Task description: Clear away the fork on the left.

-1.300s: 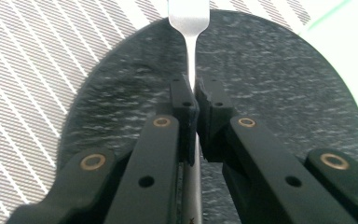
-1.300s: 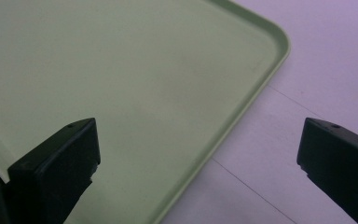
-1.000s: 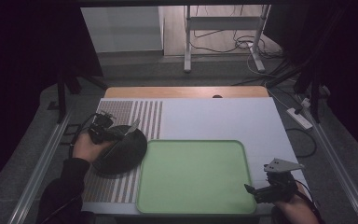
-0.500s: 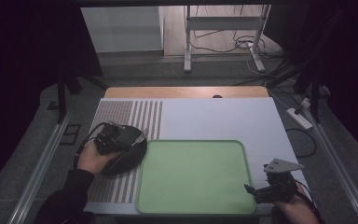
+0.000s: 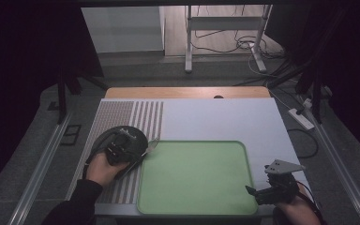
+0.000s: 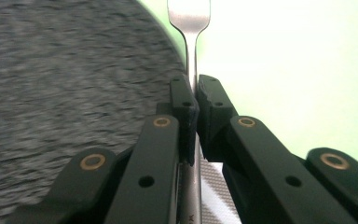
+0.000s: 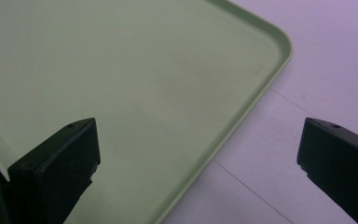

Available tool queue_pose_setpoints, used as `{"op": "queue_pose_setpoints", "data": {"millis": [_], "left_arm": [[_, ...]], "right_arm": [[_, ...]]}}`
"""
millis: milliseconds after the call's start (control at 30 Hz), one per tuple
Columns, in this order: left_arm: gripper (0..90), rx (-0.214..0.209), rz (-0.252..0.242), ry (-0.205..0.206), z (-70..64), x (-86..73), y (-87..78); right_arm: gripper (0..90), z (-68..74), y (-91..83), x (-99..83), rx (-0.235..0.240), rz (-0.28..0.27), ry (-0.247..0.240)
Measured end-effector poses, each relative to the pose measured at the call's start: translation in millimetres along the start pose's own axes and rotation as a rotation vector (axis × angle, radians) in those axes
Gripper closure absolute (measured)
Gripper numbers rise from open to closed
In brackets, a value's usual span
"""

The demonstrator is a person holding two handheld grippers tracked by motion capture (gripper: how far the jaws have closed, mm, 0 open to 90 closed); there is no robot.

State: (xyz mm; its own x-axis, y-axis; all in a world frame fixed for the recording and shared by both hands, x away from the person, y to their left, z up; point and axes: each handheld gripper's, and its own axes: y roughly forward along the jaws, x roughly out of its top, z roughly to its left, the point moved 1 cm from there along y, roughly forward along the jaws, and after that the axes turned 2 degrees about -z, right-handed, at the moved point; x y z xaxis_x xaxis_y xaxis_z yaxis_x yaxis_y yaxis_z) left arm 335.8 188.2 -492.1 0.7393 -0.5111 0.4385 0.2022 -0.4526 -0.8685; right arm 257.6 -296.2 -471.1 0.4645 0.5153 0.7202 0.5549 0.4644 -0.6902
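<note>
Fork (image 6: 189,28): stainless, stiff, light, likely slippery; best held mid-handle. Left gripper (image 6: 195,95) jaws clamp its handle, tines reaching over the green tray (image 5: 197,178) edge beside a dark round plate (image 5: 104,140). Right gripper (image 7: 198,154) jaws wide apart, empty, on the desk (image 5: 225,117).

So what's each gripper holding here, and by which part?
The left gripper is shut on a metal fork, gripping its handle just below the head. The right gripper is open and holds nothing, near the green tray.

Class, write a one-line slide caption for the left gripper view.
Left gripper shut on a fork beside a dark plate.
</note>
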Motion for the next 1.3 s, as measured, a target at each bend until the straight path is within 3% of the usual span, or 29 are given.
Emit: {"op": "queue_pose_setpoints", "data": {"millis": [267, 800, 1300], "left_arm": [[84.9, -0.029, 0.009, 0.006, -23.3, 5.0, 7.7], [84.9, -0.07, 0.04, 0.07, -67.5, 23.5, 31.9], [84.5, -0.033, 0.117, 0.114, -74.9, 24.5, 56.6]], "right_arm": [[0.0, 0.5, 0.3, 0.1, 0.0, 0.001, -0.006], [0.0, 1.2, 0.7, 0.2, 0.001, 0.005, -0.016], [0.0, 1.8, 1.1, 0.3, 0.0, 0.008, -0.026]]}}
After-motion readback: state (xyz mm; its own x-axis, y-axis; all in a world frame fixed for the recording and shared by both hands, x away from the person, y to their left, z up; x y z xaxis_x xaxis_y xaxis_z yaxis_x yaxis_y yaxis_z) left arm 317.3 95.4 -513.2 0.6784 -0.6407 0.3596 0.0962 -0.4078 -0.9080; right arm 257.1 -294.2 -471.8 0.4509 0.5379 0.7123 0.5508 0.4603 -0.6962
